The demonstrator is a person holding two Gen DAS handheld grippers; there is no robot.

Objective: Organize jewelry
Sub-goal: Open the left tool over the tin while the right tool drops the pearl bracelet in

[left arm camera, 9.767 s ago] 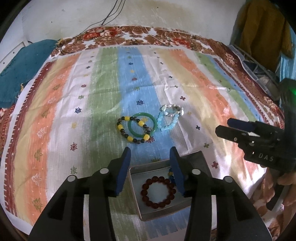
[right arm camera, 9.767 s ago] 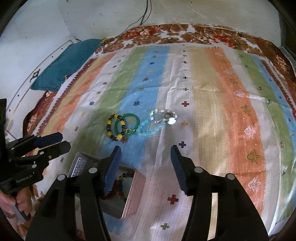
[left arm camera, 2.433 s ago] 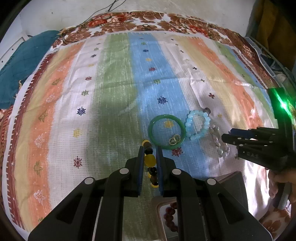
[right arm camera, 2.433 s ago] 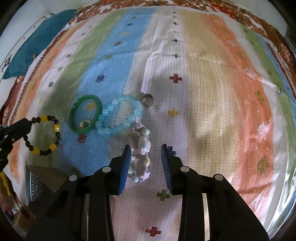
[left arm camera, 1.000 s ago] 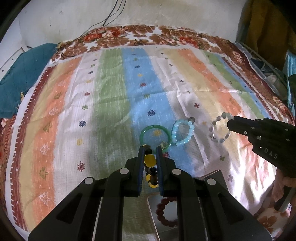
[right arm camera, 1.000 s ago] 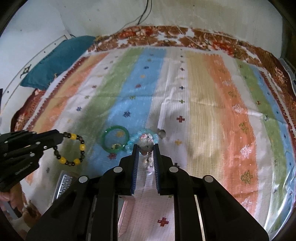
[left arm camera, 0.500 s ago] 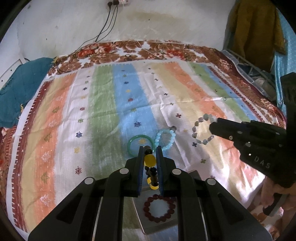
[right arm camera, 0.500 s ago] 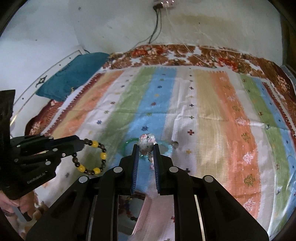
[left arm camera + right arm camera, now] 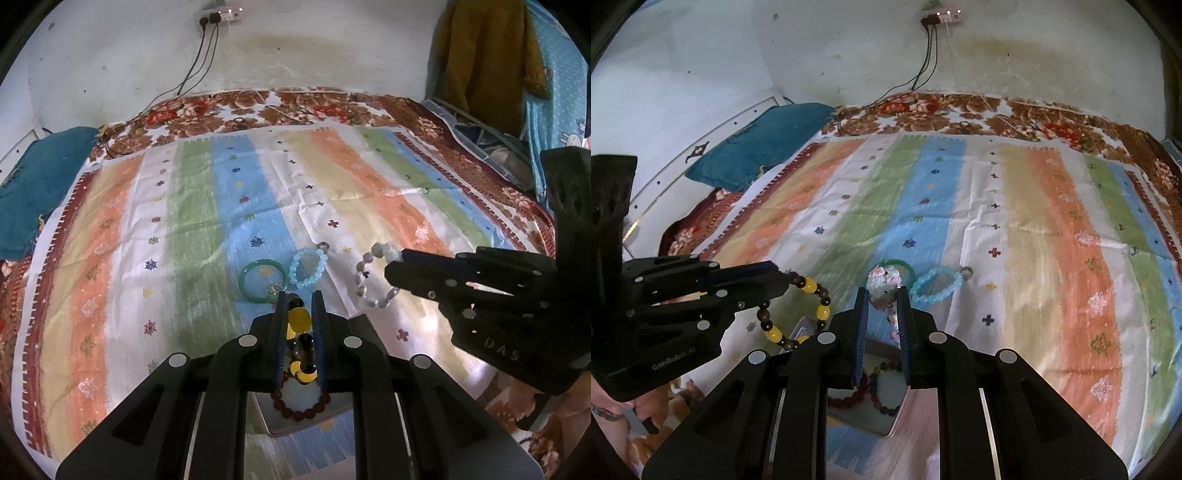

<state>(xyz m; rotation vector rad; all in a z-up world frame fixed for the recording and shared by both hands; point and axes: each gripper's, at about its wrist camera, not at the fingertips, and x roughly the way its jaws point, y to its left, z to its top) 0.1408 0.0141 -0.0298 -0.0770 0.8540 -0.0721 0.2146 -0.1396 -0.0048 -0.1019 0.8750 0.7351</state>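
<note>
Risk: either strand may swing wide of the metal tin (image 9: 334,413) on release and land on the striped bedcover (image 9: 192,229), since both dangle loose from narrow pinches; beads may slip early.

Left gripper (image 9: 300,314): fingers clamped on the black-and-yellow bead bracelet (image 9: 798,314), held above the tin (a red bead bracelet (image 9: 300,404) already lies inside).

Right gripper (image 9: 882,299): fingers clamped on the pale stone bracelet (image 9: 371,278), hanging in the air near the tin.

Remaining on the cover: green bangle (image 9: 263,280); light blue bead bracelet (image 9: 308,267), touching it.
</note>
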